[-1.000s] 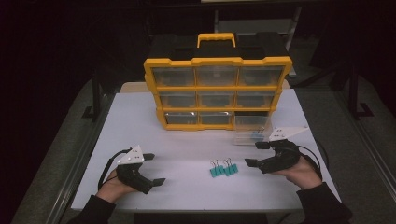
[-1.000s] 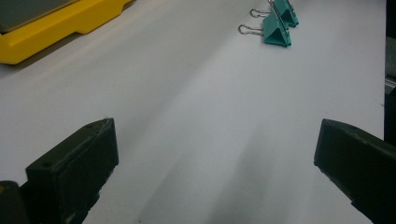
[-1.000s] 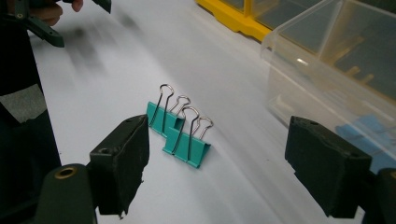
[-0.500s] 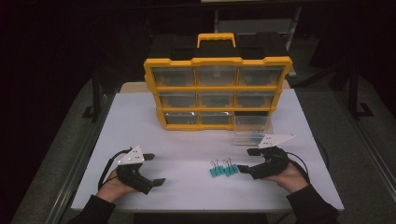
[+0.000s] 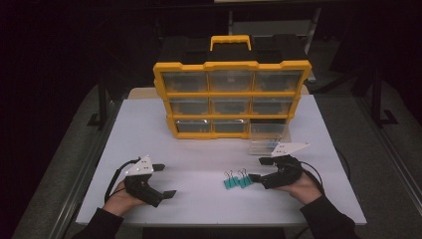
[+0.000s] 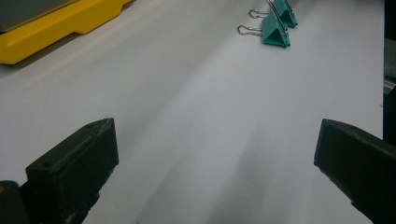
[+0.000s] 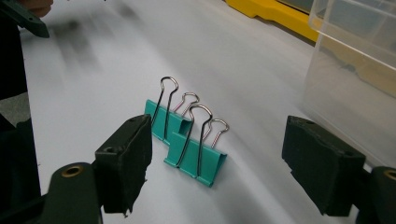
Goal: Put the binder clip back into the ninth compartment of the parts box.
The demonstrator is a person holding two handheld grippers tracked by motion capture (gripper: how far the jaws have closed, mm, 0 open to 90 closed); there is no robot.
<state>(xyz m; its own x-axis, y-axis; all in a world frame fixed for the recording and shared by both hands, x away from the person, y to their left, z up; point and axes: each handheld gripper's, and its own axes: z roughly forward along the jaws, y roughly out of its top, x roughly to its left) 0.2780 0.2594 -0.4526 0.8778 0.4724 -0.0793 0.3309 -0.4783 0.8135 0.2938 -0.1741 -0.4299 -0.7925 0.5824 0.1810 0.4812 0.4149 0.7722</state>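
Teal binder clips [image 7: 187, 140] lie ungripped between right gripper's [image 5: 260, 169] open jaws.

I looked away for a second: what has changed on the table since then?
The right gripper came down and in toward the two teal binder clips, jaws open, gripping nothing. The left gripper, clips, yellow organizer and clear drawer stayed put.
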